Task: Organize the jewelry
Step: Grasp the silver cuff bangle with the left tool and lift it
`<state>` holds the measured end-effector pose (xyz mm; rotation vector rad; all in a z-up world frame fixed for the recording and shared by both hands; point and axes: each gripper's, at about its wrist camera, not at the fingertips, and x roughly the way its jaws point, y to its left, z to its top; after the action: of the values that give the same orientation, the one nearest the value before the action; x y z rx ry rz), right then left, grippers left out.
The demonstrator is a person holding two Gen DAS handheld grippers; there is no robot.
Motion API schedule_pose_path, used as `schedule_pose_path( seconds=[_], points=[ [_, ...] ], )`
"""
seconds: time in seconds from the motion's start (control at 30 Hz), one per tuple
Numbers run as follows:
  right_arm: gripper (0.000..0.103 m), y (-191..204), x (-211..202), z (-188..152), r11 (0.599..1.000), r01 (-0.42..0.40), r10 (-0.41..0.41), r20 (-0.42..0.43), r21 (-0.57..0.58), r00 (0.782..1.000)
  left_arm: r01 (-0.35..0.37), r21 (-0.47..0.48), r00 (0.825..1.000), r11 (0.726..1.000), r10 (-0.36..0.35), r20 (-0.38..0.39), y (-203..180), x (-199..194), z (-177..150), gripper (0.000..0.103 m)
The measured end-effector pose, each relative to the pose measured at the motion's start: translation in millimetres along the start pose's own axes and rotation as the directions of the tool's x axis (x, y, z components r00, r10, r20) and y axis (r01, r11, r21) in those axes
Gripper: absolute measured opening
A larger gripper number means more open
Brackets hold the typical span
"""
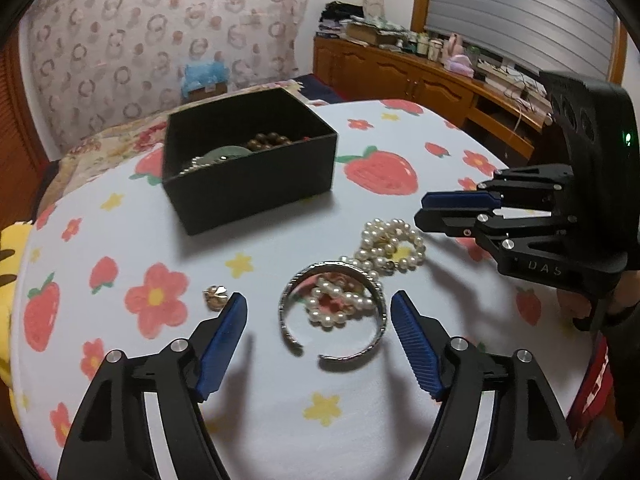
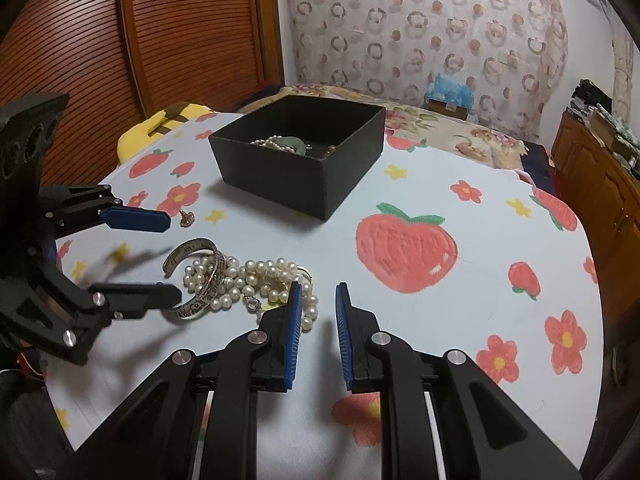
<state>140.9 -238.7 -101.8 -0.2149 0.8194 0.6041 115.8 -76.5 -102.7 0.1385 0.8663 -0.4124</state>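
A silver cuff bangle (image 1: 332, 312) lies on the table with a pearl strand (image 1: 392, 246) tangled through it. My left gripper (image 1: 318, 304) is open, its fingers on either side of the bangle. A small gold earring (image 1: 216, 296) lies just left of it. A black box (image 1: 248, 160) behind holds wooden beads, a green piece and pearls. My right gripper (image 2: 318, 292) is open with a narrow gap and empty, just right of the pearls (image 2: 260, 280). The bangle (image 2: 200, 276), earring (image 2: 187, 218), box (image 2: 304, 160) and left gripper (image 2: 172, 258) also show in the right wrist view.
The round table (image 1: 280, 400) has a white cloth with strawberries and flowers. A patterned bed and curtain lie behind it. A wooden cabinet (image 1: 420, 76) with clutter stands at the back right. The right gripper (image 1: 422, 208) shows at the right of the left wrist view.
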Motion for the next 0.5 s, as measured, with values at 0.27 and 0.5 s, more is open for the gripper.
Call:
schedule_pose_path(
  seconds=[0.27, 0.5],
  points=[
    [0.019, -2, 2, -3, 1.0, -0.003, 0.003, -0.001, 0.014, 1.0, 0.001, 0.014, 0.999, 1.0, 0.0, -0.044, -4, 15, 1, 0.072],
    [0.019, -3, 0, -2, 1.0, -0.001, 0.001, 0.006, 0.017, 1.0, 0.009, 0.028, 0.999, 1.0, -0.008, -0.051, -9, 21, 4, 0.072]
  ],
)
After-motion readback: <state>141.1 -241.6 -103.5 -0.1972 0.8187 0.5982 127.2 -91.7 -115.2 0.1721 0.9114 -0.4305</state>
